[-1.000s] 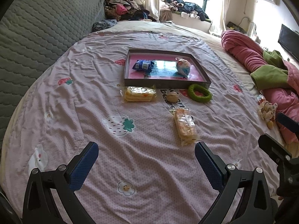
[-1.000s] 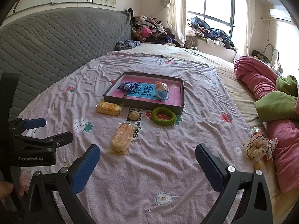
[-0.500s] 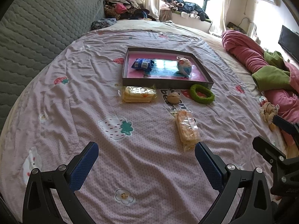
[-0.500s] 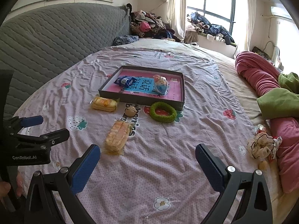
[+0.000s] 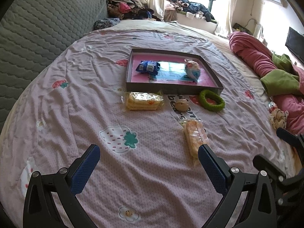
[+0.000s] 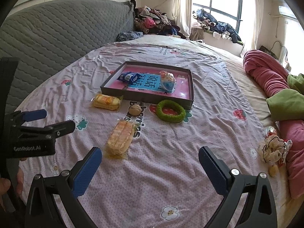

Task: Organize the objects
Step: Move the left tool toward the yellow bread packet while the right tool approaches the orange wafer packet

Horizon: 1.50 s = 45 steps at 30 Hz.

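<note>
Here the orange cracker packet (image 5: 195,139) lies just beyond the wide-open left gripper's (image 5: 149,163) right finger.

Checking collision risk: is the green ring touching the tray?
Cannot tell. In both wrist views the green ring sits right against the tray front wall; no clear gap or contact shows.

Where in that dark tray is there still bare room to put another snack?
The tray has bare pink floor along its far side and right end, beyond the round wrapped snack. The middle is crowded between that snack and the blue packet.
</note>
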Motion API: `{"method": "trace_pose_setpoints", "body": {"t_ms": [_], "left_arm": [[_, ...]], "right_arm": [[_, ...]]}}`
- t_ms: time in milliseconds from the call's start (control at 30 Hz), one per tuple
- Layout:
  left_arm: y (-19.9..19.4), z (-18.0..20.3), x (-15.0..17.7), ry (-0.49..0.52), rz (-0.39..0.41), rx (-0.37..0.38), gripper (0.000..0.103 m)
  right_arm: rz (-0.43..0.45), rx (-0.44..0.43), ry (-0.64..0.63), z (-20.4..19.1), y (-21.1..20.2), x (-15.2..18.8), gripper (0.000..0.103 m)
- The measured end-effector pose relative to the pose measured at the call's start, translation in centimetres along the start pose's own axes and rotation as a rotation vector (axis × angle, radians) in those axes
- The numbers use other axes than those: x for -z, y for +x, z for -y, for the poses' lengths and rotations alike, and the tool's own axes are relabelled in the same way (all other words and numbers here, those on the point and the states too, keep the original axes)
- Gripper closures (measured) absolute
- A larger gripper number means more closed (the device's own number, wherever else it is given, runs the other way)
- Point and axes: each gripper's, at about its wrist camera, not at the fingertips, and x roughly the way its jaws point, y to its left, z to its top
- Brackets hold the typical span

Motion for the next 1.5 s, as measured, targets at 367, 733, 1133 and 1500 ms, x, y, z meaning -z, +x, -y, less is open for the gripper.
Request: {"method": "trace_pose_setpoints", "body": {"t_ms": [367,733,1133,1500], "left_arm": [[2.5,-0.7,-1.3,-0.020,-0.006,-0.001,0.000],[4.8,-1.0,-3.3,-0.026,-0.003,-0.002,0.000],[7.3,-1.1,-4.4,-0.016,-0.011,0.002,0.000],[10.3,-1.6,-5.3,-0.015,-0.024,0.011,0.000]], "right_arm": [[-0.025,-0.014,0.007,-0.6,2.4,-0.3,0.000],[-0.050,-0.034,0.010,-1.5,5.0,-0.7,0.000],[-0.081,-0.055,0.016,-2.7,7.7,-0.9,0.000],[-0.123,-0.048,0.058,-3.1,10.4,-0.9,0.000]]}}
